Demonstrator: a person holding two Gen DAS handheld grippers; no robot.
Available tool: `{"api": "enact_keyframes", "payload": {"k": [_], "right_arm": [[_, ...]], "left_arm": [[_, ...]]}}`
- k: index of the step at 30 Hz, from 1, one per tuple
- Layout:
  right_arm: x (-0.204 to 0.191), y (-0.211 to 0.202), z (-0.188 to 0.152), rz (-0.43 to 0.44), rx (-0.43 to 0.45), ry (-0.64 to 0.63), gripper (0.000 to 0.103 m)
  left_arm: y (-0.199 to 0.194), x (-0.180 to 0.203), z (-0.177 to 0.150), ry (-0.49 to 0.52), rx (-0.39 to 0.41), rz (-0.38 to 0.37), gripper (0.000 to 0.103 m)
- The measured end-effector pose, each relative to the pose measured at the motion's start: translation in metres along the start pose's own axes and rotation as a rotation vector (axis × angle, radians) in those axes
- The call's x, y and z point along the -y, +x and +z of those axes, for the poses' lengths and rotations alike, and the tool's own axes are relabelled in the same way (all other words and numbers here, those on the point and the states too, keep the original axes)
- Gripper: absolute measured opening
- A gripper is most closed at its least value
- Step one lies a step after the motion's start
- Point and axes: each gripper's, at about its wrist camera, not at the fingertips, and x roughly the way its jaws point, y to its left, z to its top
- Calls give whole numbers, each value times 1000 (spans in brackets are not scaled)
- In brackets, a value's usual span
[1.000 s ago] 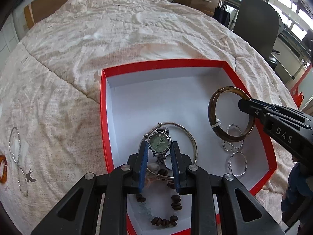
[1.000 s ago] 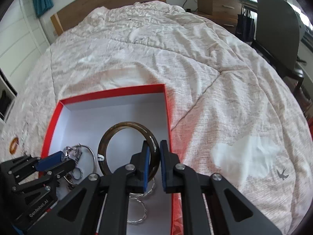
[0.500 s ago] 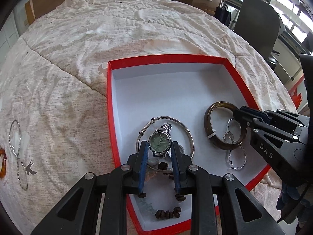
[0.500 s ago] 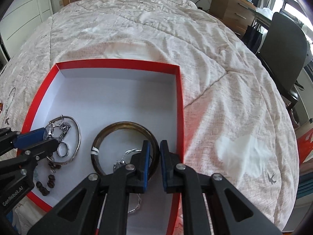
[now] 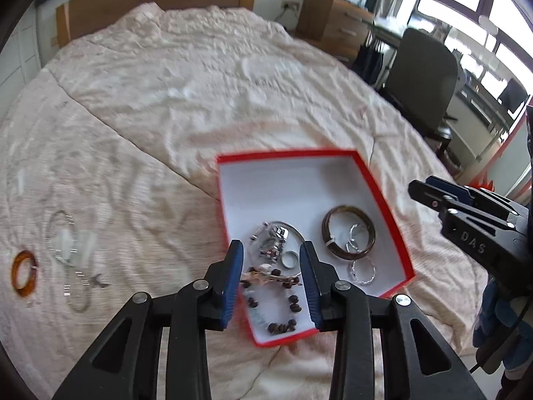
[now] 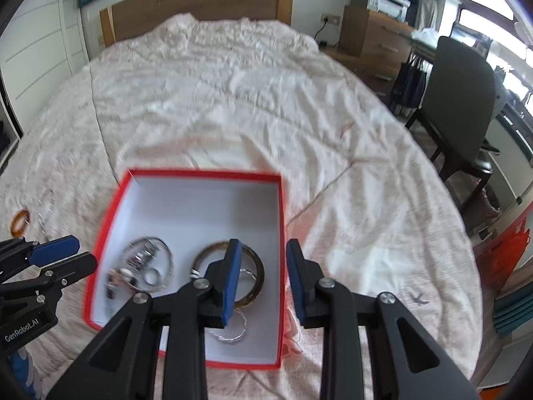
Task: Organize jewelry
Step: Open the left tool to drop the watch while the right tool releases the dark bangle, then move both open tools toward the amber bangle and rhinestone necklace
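Note:
A red box (image 5: 383, 196) with a white inside lies on the bed; it also shows in the right wrist view (image 6: 200, 175). In it lie a silver watch (image 5: 273, 242), a silver bangle, a brown bangle (image 5: 348, 233), silver hoops (image 5: 362, 271) and a dark bead bracelet (image 5: 282, 313). My left gripper (image 5: 271, 278) is open and empty above the box's near left corner. My right gripper (image 6: 260, 278) is open and empty above the brown bangle (image 6: 256, 268). An orange bangle (image 5: 24, 273) and a silver necklace (image 5: 63, 246) lie on the quilt to the left.
The cream quilt (image 5: 200, 76) covers the whole bed up to a wooden headboard (image 6: 200, 3). A dark office chair (image 6: 463, 100) and a wooden drawer unit (image 6: 376, 30) stand to the right of the bed.
Both grippers have opened and drawn back and up from the box. The watch and the brown bangle were let go and now lie in the box.

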Motion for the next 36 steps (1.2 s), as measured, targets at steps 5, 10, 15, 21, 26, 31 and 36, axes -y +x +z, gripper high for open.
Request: {"api": "enact_keyframes", "payload": {"k": [5,10,15,21,26,31,36], "right_arm": [[-25,-47,20,23,77,-8,27],[-65,-81,35,62,134,-22,27],[-109,-103,49,101,169,-60,27],[-157,-113,56,157,173,-96,27],[-203,-100,58,201,144,-135,28],[-248,-73,58,278,105,-156,37],[-294,-27,48,351,27,-195,37]], "left_arm": [[-55,-36,0,-27,70,54,35],[-100,-82,-8,-64,123,119,35],[-140,-131,-21,-120,168,174,37],[-172,-192,-34,-190,197,245,47],[-178,-244,-40,-245,190,287,48],[-162,-289,-45,-298,160,313,48],[-126,-326,-58,-352,103,323,48]]}}
